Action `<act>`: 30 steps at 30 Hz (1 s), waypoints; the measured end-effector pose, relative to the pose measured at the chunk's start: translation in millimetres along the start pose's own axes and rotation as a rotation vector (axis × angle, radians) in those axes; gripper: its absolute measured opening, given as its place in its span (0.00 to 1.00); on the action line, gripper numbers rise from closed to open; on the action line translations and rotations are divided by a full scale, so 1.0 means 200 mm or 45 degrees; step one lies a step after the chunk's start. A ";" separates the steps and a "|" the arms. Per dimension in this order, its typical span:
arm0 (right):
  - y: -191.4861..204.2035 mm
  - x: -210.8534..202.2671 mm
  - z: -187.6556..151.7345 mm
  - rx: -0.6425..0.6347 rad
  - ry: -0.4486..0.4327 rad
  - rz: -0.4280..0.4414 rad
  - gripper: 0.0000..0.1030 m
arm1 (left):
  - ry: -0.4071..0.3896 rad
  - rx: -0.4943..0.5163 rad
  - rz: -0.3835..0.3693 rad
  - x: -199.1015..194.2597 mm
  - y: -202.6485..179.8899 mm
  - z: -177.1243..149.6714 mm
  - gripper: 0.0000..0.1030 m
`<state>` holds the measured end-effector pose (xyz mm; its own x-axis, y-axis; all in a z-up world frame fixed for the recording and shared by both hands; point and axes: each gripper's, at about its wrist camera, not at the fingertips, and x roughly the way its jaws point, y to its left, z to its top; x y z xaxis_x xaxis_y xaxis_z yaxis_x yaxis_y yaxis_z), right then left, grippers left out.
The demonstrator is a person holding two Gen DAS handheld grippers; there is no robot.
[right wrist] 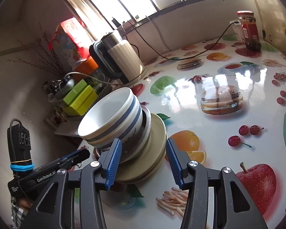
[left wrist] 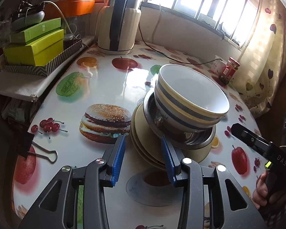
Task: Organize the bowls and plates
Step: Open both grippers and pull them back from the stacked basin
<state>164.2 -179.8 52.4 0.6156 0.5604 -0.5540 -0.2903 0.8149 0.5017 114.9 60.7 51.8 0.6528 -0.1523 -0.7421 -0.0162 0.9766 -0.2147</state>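
A stack stands on the fruit-print table: cream plates [left wrist: 141,143] at the bottom, a steel bowl [left wrist: 196,143] on them, and striped white bowls [left wrist: 190,99] nested on top. My left gripper [left wrist: 143,156] is open, its blue fingers astride the near edge of the plates. The stack also shows in the right wrist view, with plates [right wrist: 154,152], steel bowl [right wrist: 147,122] and striped bowls [right wrist: 112,118]. My right gripper [right wrist: 143,162] is open, its fingers on either side of the plates' near edge. The right gripper's body [left wrist: 257,143] shows at the left view's right edge.
A cream kettle [left wrist: 118,22] with a black cord stands at the back. Green boxes [left wrist: 36,45] sit on a side shelf at the left. A red-lidded jar [left wrist: 228,70] stands by the curtain. A binder clip [left wrist: 42,152] lies at the table's left edge.
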 end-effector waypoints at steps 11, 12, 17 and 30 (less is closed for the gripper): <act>0.09 -0.03 -0.17 -0.183 0.051 -0.244 0.62 | 0.008 0.032 0.119 -0.01 -0.01 -0.20 0.39; 0.09 -0.02 -0.19 -0.192 0.070 -0.258 0.64 | 0.011 0.042 0.139 0.00 -0.01 -0.22 0.39; 0.09 0.02 -0.28 -0.209 0.118 -0.342 0.64 | 0.060 0.074 0.157 0.04 -0.03 -0.31 0.39; 0.07 0.07 -0.37 -0.249 0.205 -0.478 0.73 | 0.089 0.091 0.158 0.09 -0.05 -0.34 0.39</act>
<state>114.6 -148.9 1.8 0.5874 0.2243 -0.7776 -0.2113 0.9700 0.1201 75.1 37.0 -3.5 0.5949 -0.0377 -0.8029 -0.0381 0.9965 -0.0750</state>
